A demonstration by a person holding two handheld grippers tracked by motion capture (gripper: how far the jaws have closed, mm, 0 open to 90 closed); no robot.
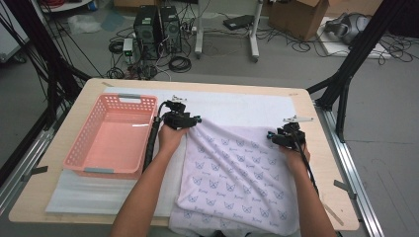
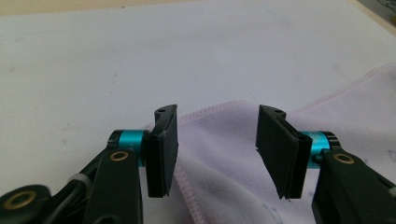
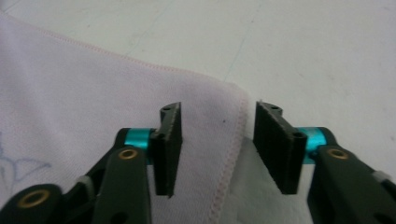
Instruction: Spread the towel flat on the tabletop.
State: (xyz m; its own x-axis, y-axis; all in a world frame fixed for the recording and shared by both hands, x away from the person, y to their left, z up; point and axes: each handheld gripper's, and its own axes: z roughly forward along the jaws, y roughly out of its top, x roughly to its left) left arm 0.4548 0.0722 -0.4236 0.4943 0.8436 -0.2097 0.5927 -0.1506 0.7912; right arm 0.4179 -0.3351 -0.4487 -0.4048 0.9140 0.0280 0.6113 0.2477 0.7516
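- The left tongs (image 2: pixel 217 154) are standing apart, their pads pressing on nothing; the far left corner of the towel (image 2: pixel 224 140) is lying flat between and beneath the jaws.
- The right tongs (image 3: pixel 217 149) are likewise standing apart and gripping nothing; the far right corner of the towel (image 3: pixel 116 116) is lying under the gap, its stitched hem running down between the jaws.
- In the high view, the left tongs (image 1: pixel 179 117) and the right tongs (image 1: pixel 288 133) are sitting at the two far corners of the towel (image 1: pixel 237 173).
- The towel, pale lilac with a small printed motif, is lying spread on the white mat (image 1: pixel 237 106) covering the table (image 1: pixel 321 148); its near edge is hanging over the table's front edge.
- A pink basket (image 1: pixel 112 140) is standing just left of the towel, with nothing visible in it.
- Step in hand, as judged: both far corners are lying ungripped, so the towel is being laid out for folding.
- Next move, as judged: each pair of tongs is needing to close on a corner or edge, pinching only the layer intended, and both hands are needing to travel together so that the hems are meeting squarely.
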